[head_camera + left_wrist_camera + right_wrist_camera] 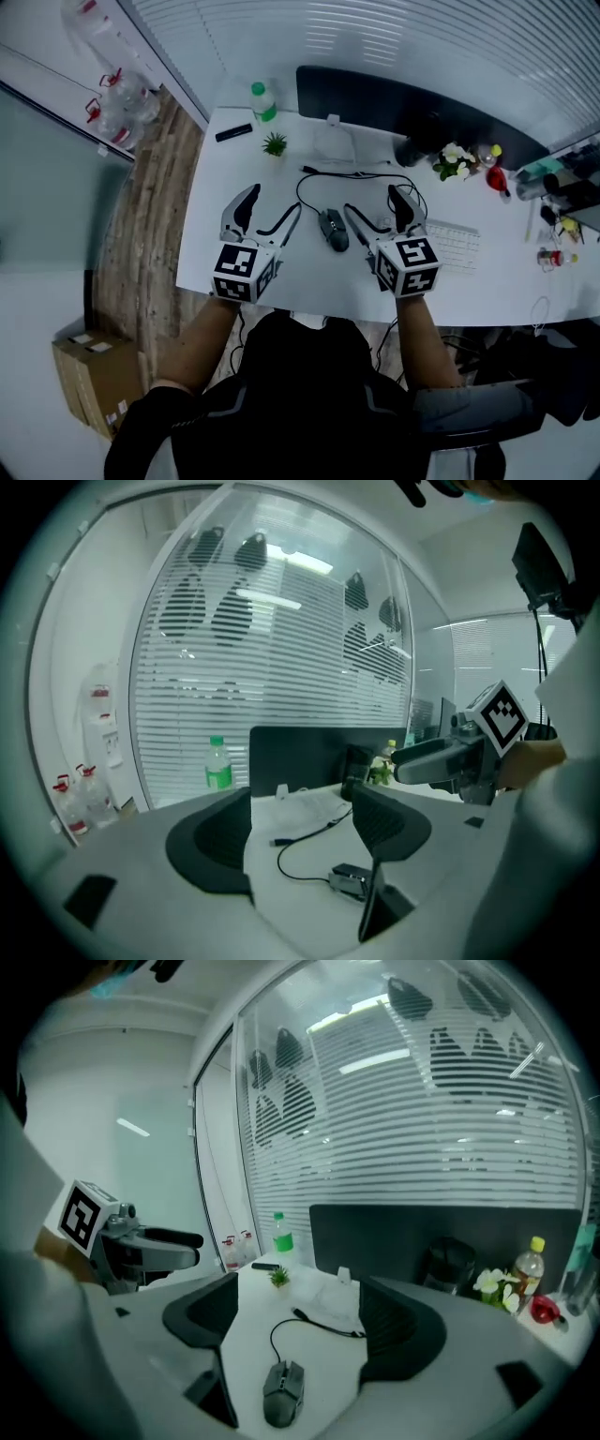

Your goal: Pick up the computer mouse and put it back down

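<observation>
So the white counter [234, 272] takes up most of the scene, with a dark partition [375, 94] running along its far edge, probably there to screen off the next seat. The keyboard [455, 246] sits off to the person's right, so the middle is free for the mouse work.

The person holds 2 claws low over the near edge, one either side of the target. The left claw [274, 208] is spread wide with nothing in it, and looks parked out of the way. The right claw [300, 1321] is also wide open and empty, pointed so the computer mouse [283, 1391] lies on the counter just ahead between its jaws, untouched. My guess is that one does the pickup, which hasn't started yet.

The mouse cable [309, 187] loops loosely toward the back, so a lift shouldn't tug. The green-capped bottle [263, 101] and tiny plant [275, 143] stand well clear.
</observation>
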Available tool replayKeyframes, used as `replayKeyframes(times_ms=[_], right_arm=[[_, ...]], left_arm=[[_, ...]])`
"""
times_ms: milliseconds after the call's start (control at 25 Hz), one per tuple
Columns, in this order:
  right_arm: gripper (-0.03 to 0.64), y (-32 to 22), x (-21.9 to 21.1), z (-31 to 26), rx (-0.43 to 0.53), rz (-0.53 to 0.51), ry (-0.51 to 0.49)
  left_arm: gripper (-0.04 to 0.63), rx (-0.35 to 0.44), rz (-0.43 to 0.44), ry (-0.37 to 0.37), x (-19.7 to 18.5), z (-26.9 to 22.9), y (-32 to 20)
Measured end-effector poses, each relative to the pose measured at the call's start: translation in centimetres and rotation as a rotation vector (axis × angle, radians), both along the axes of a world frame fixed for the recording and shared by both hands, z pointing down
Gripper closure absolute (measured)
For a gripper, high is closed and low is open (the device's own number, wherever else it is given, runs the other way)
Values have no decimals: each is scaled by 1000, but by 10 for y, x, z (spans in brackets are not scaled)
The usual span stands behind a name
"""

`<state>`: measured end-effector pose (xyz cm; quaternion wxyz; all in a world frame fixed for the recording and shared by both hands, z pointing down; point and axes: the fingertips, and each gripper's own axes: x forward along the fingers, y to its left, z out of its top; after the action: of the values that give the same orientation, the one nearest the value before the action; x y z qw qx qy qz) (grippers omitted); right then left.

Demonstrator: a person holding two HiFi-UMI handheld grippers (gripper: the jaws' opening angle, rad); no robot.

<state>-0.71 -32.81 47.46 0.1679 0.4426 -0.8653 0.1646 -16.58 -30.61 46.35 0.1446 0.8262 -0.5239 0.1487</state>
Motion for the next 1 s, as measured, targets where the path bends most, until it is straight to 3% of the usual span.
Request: replayKeyframes(times_ms=[680,1000], right_arm=[[216,27,-40,176,-223,-74,88],[216,38,-49,223,-268,-95,169]], left_arm=[[252,-337,-69,20,-11,188,28],[252,-405,-77,-20,-15,227,38]])
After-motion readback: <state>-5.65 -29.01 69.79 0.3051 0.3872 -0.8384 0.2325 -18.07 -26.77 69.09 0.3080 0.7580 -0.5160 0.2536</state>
